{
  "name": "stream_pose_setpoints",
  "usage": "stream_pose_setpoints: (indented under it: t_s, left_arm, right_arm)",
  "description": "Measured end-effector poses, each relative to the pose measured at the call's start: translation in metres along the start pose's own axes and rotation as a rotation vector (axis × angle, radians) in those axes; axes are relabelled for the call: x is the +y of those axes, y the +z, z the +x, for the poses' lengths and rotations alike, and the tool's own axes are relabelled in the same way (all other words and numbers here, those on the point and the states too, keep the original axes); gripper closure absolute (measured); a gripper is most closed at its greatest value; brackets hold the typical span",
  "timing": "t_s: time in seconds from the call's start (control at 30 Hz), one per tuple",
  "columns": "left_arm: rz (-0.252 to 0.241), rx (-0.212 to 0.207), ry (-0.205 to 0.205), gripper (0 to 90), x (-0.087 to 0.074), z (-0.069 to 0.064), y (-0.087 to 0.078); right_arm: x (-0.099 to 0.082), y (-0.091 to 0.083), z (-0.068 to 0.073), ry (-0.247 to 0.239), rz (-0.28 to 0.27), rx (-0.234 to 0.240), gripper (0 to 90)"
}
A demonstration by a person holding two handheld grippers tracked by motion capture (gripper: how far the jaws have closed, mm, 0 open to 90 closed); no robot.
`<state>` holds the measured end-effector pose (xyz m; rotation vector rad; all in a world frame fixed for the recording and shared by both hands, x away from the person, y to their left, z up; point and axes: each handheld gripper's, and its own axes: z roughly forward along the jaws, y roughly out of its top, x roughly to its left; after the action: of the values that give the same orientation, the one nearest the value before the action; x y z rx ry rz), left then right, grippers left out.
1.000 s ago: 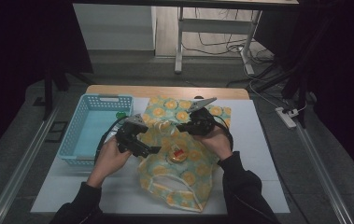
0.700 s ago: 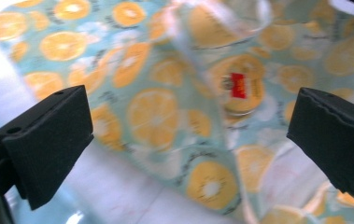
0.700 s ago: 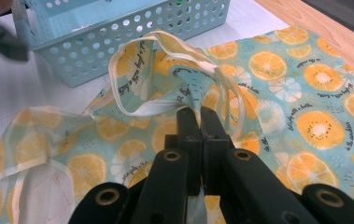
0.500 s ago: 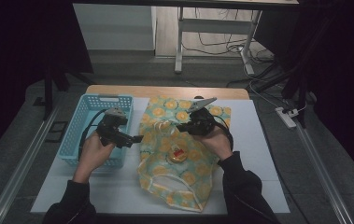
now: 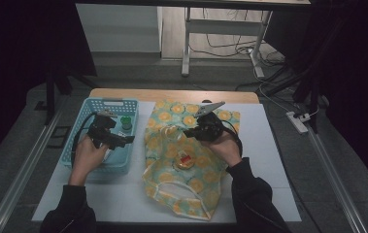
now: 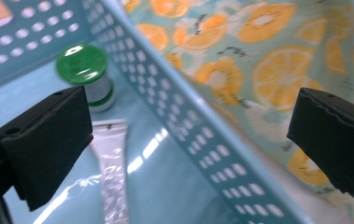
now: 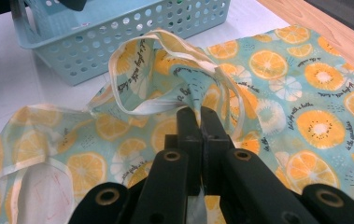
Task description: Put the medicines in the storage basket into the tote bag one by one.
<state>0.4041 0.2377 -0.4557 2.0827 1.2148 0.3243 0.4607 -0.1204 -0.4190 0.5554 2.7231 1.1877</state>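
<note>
The room is dim, its left and right edges almost black. A grey floor (image 5: pixel 138 73) fills the upper middle of the high view. At top centre stands a white metal table frame (image 5: pixel 187 43) with dark cables (image 5: pixel 230 46) lying beside it. A white power strip (image 5: pixel 298 122) lies at right. A white panel (image 5: pixel 118 29) sits upper left. Metal rails (image 5: pixel 21 165) run diagonally along both lower sides. The wooden table edge (image 5: pixel 172 95) shows mid-frame under a white sheet (image 5: pixel 269 160).

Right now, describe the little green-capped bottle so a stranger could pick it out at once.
Start at the light blue basket left of the orange-print bag. The bottle stands upright inside it, near the wall facing the bag. Its shiny green cap sets it apart from the flat white tube lying beside it.
</note>
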Motion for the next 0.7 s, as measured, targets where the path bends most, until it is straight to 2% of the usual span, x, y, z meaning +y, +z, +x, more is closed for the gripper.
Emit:
stream_pose_setpoints:
  t_s: [0.07,0.23,0.33,0.57,0.7]
  left_arm:
    - [0.004,0.007,-0.005,0.2,-0.001,0.002,0.001]
    - [0.027,0.06,-0.041,0.1,-0.005,0.015,0.006]
    - [0.03,0.056,-0.054,0.1,-0.007,0.023,0.01]
    - [0.116,0.08,-0.046,0.0,-0.012,0.032,0.025]
    - [0.161,0.07,-0.057,0.0,-0.014,0.036,0.032]
  right_arm:
    - [0.0,0.001,0.0,0.001,0.001,0.001,89.6]
    - [0.0,0.001,0.001,0.0,0.003,0.0,89.6]
    - [0.0,0.001,0.001,0.0,0.002,0.0,89.6]
    - [0.0,0.001,0.001,0.001,0.002,0.0,89.6]
    - [0.0,0.001,0.001,-0.002,0.002,0.0,89.6]
